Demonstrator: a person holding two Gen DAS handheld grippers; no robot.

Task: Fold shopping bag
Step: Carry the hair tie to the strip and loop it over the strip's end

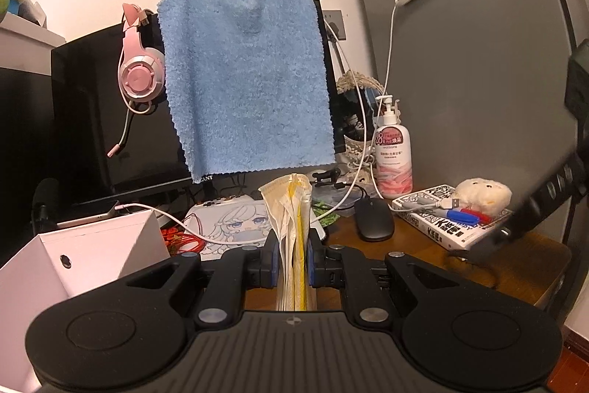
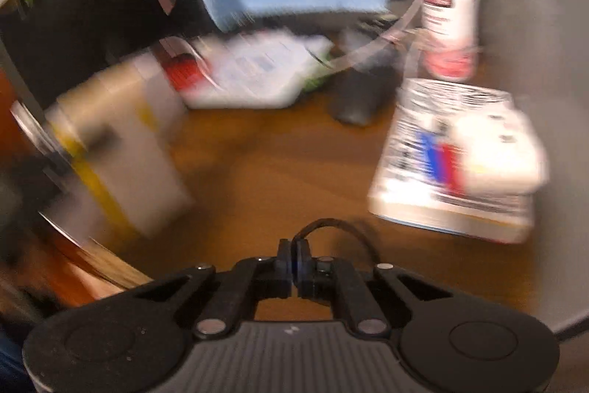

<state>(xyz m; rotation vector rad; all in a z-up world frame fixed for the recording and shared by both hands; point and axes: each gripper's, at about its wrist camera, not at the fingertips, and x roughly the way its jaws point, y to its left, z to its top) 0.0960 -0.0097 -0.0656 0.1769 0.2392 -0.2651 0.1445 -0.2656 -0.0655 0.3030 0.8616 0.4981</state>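
Left grip holds the folded bag upright, right fingers closed on nothing

Your left gripper (image 1: 293, 258) has its fingers (image 1: 271, 255) clamped on the shopping bag (image 1: 291, 209), a flattened cream-and-yellow bundle that stands on edge above the tabletop (image 1: 405, 267), in front of the blue towel (image 1: 246, 80) and left of the black mouse (image 1: 373, 220). Your right gripper (image 2: 293, 262) is pressed closed with nothing between the pads that I can see, over bare wood right of the bag; that view is blurred. Keep the left pinch firm and low so the layers stay stacked, then slow the right hand and take the loose top edge squarely before you crease.
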